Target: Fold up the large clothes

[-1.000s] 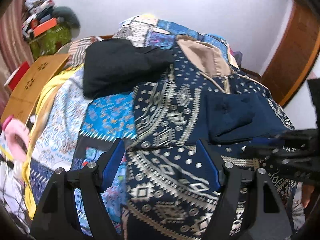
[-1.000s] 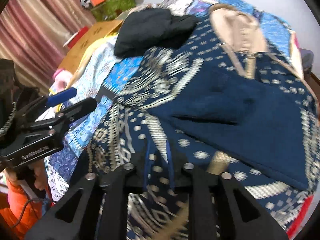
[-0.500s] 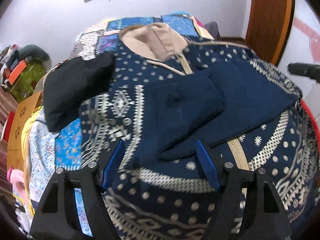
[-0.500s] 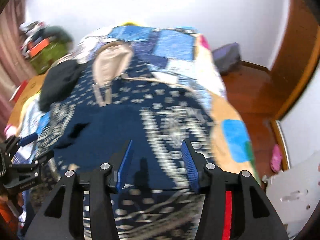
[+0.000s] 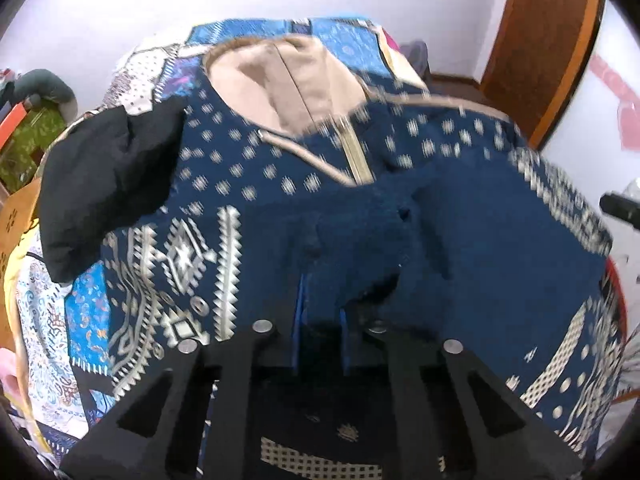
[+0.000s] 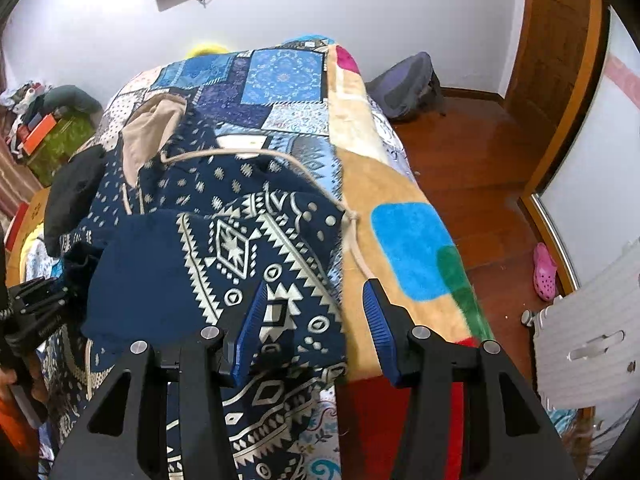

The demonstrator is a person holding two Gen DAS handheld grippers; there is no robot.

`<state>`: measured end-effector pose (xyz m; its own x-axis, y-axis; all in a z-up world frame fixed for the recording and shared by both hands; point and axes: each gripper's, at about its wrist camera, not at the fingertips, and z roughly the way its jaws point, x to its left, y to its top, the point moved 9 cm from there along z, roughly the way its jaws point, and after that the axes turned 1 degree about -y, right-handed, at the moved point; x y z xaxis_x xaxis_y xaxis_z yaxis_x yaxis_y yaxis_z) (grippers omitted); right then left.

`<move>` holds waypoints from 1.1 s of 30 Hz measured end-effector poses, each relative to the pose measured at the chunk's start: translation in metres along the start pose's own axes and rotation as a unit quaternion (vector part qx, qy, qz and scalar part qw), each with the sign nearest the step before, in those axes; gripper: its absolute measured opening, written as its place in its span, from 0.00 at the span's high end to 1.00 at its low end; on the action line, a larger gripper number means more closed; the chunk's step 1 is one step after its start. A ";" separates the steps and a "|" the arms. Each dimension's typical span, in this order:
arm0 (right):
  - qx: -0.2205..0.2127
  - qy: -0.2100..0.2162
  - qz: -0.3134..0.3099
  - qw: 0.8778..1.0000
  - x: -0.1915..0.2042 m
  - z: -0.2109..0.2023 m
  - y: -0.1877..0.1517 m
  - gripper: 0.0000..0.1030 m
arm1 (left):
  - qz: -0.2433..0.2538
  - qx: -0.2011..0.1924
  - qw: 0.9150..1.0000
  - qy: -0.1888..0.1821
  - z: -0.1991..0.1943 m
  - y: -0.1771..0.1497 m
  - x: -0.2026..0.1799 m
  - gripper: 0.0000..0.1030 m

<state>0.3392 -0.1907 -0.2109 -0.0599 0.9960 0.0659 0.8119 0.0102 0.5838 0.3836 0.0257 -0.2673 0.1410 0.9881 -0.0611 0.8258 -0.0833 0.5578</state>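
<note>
Fingers of our left gripper point(image 5: 320, 312), blue-padded on black angular arms, are closing on a plain navy fold of the hooded jacket point(image 5: 224, 184); the fleecy cloth sits pinched between the pads. Our right gripper point(image 6: 314, 320) hangs with its ribbed blue pads apart, nothing pressed between them, its left pad over the jacket's patterned edge and its right pad over the tan blanket point(image 6: 384, 208).

The jacket lies spread across the bed, navy knit with cream zigzags, diamonds and dots, a beige-lined hood point(image 5: 288, 76) at the far end and a pale zip running down from it. A navy sleeve is folded across the chest. A beige drawstring point(image 6: 256, 154) trails over the jacket's right shoulder and ends in a knot at the edge of the cloth.

A rumpled black garment point(image 5: 108, 176) touches the jacket's left side, overlapping its shoulder. Beneath both, a blue patchwork quilt point(image 6: 280, 76) covers the mattress.

On the right, the bed edge drops to bare wooden floor point(image 6: 472, 168), open apart from a grey backpack point(image 6: 404, 84) against the wall and a pink clog point(image 6: 544, 272). On the left, boxes and clutter crowd the bedside.
</note>
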 end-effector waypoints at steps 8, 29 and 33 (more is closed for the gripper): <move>-0.014 0.006 0.012 1.000 0.001 -0.003 0.014 0.55 | -0.067 -0.091 0.994 0.009 -0.069 0.036 0.053 0.90; 0.054 0.016 -0.007 0.998 0.025 0.030 -0.023 0.52 | -0.152 0.029 0.986 0.058 -0.017 -0.089 0.130 0.61; 0.058 0.017 -0.004 0.998 0.025 0.031 -0.022 0.52 | -0.156 0.028 0.984 0.079 -0.024 -0.098 0.135 0.42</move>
<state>0.3372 -0.1629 -0.2470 -0.0858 0.9922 0.0902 0.8733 0.0313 0.4862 0.3085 0.1705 -0.3107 -0.2080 0.9739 -0.0907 0.8442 0.2255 0.4862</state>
